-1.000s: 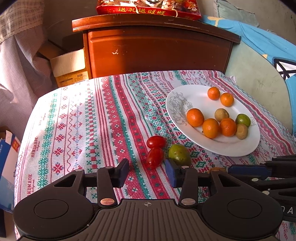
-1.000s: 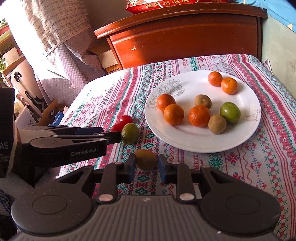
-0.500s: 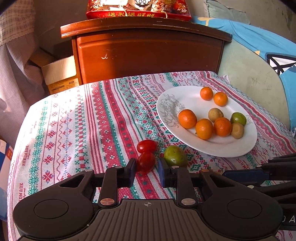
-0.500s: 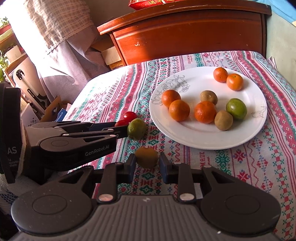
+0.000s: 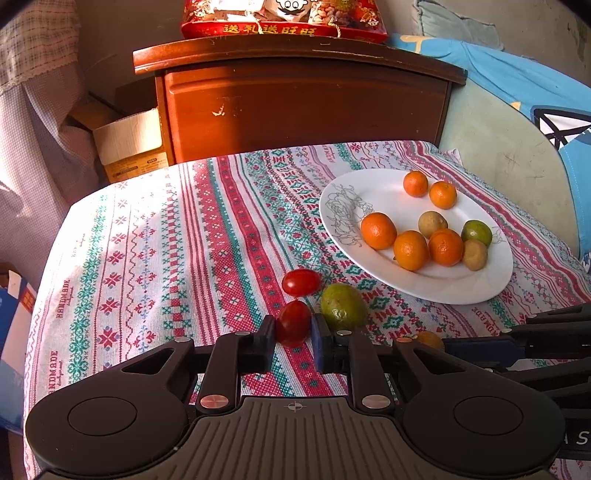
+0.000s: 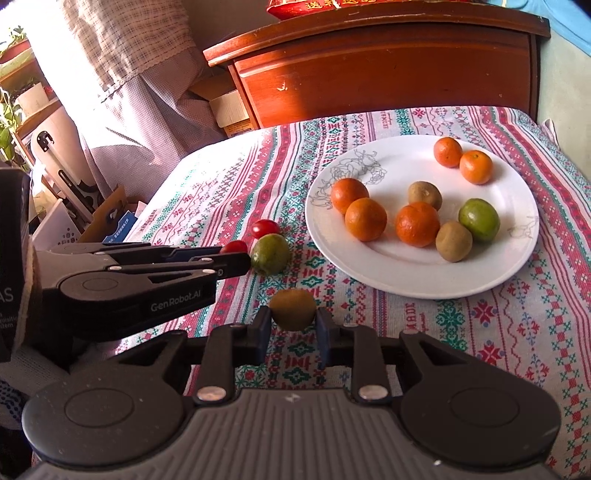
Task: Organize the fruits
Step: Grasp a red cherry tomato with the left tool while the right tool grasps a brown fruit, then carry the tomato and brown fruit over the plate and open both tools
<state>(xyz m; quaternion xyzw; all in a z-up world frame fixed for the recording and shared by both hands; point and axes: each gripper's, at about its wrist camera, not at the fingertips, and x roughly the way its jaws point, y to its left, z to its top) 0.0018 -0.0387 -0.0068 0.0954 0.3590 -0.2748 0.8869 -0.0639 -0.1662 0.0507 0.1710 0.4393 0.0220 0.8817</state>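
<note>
Fruits nearest first: the right gripper (image 6: 291, 326) clamps a kiwi (image 6: 293, 309), the left gripper (image 5: 293, 338) pinches a cherry tomato (image 5: 293, 323), both evidently bound for the plate (image 5: 443, 291). Another tomato (image 5: 301, 282) and a lime (image 5: 343, 306) wait on the table (image 5: 166, 240) before it.

What stays hidden around the white plate (image 6: 424, 284)

Left of the plate, the nearer cherry tomato (image 6: 234, 246) is mostly covered by the left gripper (image 5: 293, 332) in the right wrist view; its contact with the fingers (image 5: 266, 341) isn't clear. The kiwi (image 5: 429, 339) shows only as a sliver behind the left gripper's body. The red gift box (image 5: 284, 18) beyond the plate is cut by the top edge.
</note>
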